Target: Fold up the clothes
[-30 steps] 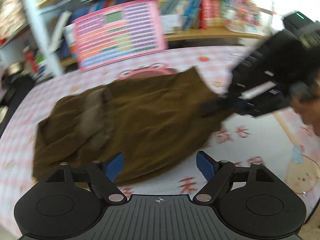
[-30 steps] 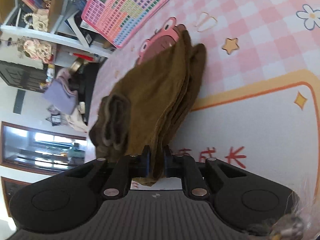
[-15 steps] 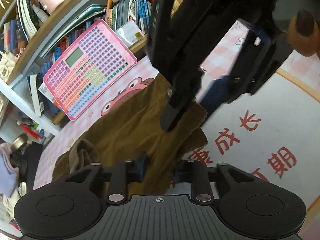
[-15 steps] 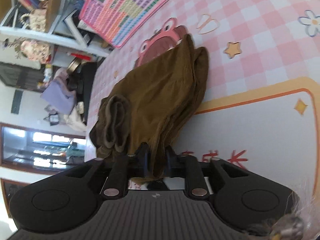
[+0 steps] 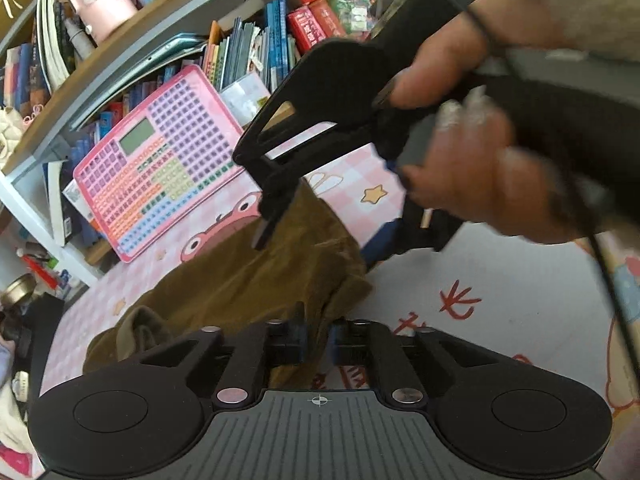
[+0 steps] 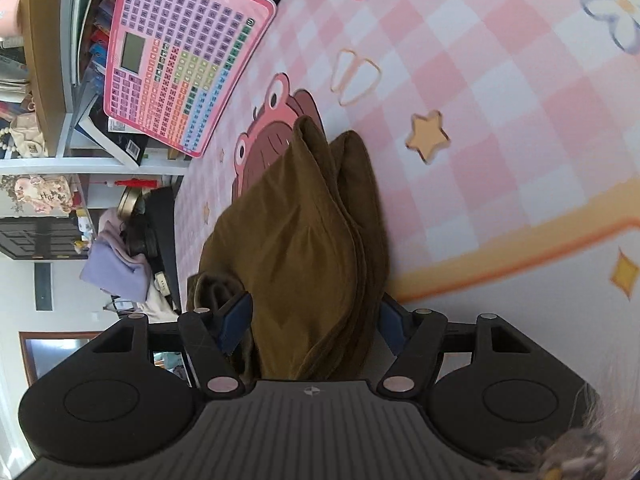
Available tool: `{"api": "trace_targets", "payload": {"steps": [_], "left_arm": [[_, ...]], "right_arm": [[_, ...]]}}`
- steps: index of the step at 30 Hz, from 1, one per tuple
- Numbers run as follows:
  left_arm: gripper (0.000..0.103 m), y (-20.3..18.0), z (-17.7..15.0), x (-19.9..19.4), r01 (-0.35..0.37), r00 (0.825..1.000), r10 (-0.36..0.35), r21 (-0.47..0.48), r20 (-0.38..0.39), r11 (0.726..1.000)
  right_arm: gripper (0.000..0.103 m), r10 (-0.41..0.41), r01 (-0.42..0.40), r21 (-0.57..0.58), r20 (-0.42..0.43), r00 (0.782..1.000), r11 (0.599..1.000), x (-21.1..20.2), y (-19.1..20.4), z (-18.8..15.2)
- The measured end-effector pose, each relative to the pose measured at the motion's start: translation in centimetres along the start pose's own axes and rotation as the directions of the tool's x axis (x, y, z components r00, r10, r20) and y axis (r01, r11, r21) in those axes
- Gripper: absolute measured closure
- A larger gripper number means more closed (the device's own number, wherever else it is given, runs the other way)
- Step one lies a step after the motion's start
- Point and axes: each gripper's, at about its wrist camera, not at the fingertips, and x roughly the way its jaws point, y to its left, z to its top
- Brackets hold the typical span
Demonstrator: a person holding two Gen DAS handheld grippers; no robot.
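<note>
Brown garment point(image 6: 304, 240) lies on pink checked mat point(image 6: 500, 80) beside bookshelf point(image 5: 168, 44).

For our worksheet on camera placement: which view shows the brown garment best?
The right wrist view: the garment fills its centre, folds clear. The left wrist view shows it too, but partly hidden by the right gripper.

One brown garment point(image 6: 304, 240), one pink keyboard toy point(image 6: 176, 64), two grippers point(image 5: 318, 342).
</note>
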Motion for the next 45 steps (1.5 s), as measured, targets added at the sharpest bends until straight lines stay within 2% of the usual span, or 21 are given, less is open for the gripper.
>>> {"api": "trace_targets", "payload": {"steps": [4, 5, 7, 10, 14, 18, 23, 26, 28, 30, 34, 36, 39, 42, 45], "left_arm": [[0.098, 1.5, 0.1, -1.3, 0.013, 1.000, -0.011, -0.061, 0.022, 0.998], [0.098, 1.7, 0.1, -1.5, 0.016, 1.000, -0.015, -0.072, 0.023, 0.997], [0.098, 1.9, -0.1, -2.1, 0.022, 0.999, -0.019, -0.088, 0.026, 0.996], [0.099, 1.8, -0.2, -2.5, 0.045, 0.999, -0.043, -0.101, 0.023, 0.994], [0.099, 1.7, 0.2, -3.1, 0.111, 0.994, -0.108, -0.116, 0.034, 0.987], [0.099, 1.4, 1.4, -3.7, 0.222, 0.973, -0.209, -0.144, 0.102, 0.964], [0.099, 1.1, 2.4, -4.3, 0.371, 0.922, -0.342, -0.164, 0.181, 0.914], [0.099, 2.2, 2.3, -5.1, 0.422, 0.898, -0.374, -0.208, 0.234, 0.882], [0.099, 3.9, 1.7, -5.8, 0.446, 0.885, -0.376, -0.270, 0.274, 0.853], [0.099, 6.2, 0.7, -6.4, 0.470, 0.875, -0.371, -0.360, 0.312, 0.806], [0.099, 10.7, -2.4, -7.0, 0.516, 0.855, -0.365, -0.520, 0.369, 0.681], [0.099, 12.3, -4.0, -7.3, 0.518, 0.854, -0.355, -0.556, 0.380, 0.650], [0.098, 14.7, -6.2, -7.5, 0.502, 0.864, -0.347, -0.595, 0.364, 0.627], [0.095, 17.0, -8.4, -7.0, 0.468, 0.883, -0.354, -0.633, 0.308, 0.616], [0.085, 19.4, -11.4, -6.3, 0.416, 0.901, -0.371, -0.686, 0.224, 0.596]], "right_arm": [[0.048, 0.007, -0.007, 0.015, 0.016, 1.000, 1.000, 0.4, -0.1, 0.9], [0.056, 0.011, -0.011, 0.021, 0.018, 1.000, 1.000, 0.4, -0.1, 1.2], [0.063, 0.010, -0.011, 0.031, 0.022, 1.000, 0.999, 0.6, -0.3, 1.5], [0.089, 0.001, -0.002, 0.046, 0.034, 0.999, 0.999, 0.7, -0.8, 2.1], [0.092, 0.008, -0.008, 0.012, 0.057, 0.998, 1.000, -0.5, -0.7, 2.1], [0.092, -0.030, 0.035, -0.030, 0.134, 0.991, 0.999, -3.8, -0.4, 2.0], [0.092, -0.085, 0.100, -0.052, 0.233, 0.969, 0.994, -7.9, -0.5, 1.9], [0.092, -0.072, 0.100, -0.091, 0.269, 0.961, 0.991, -9.6, 0.5, 1.5], [0.092, -0.047, 0.090, -0.143, 0.283, 0.958, 0.986, -10.1, 2.3, 0.9], [0.092, -0.020, 0.085, -0.216, 0.286, 0.958, 0.973, -9.9, 4.6, 0.2], [0.092, 0.004, 0.114, -0.395, 0.286, 0.958, 0.911, -8.3, 10.1, -2.1], [0.092, 0.003, 0.139, -0.480, 0.284, 0.959, 0.866, -6.9, 12.8, -3.6], [0.092, -0.015, 0.181, -0.573, 0.283, 0.959, 0.800, -3.9, 16.1, -5.9], [0.092, -0.051, 0.216, -0.621, 0.271, 0.961, 0.753, -0.3, 18.4, -7.8], [0.088, -0.107, 0.244, -0.649, 0.244, 0.964, 0.721, 3.9, 19.4, -9.2]]}}
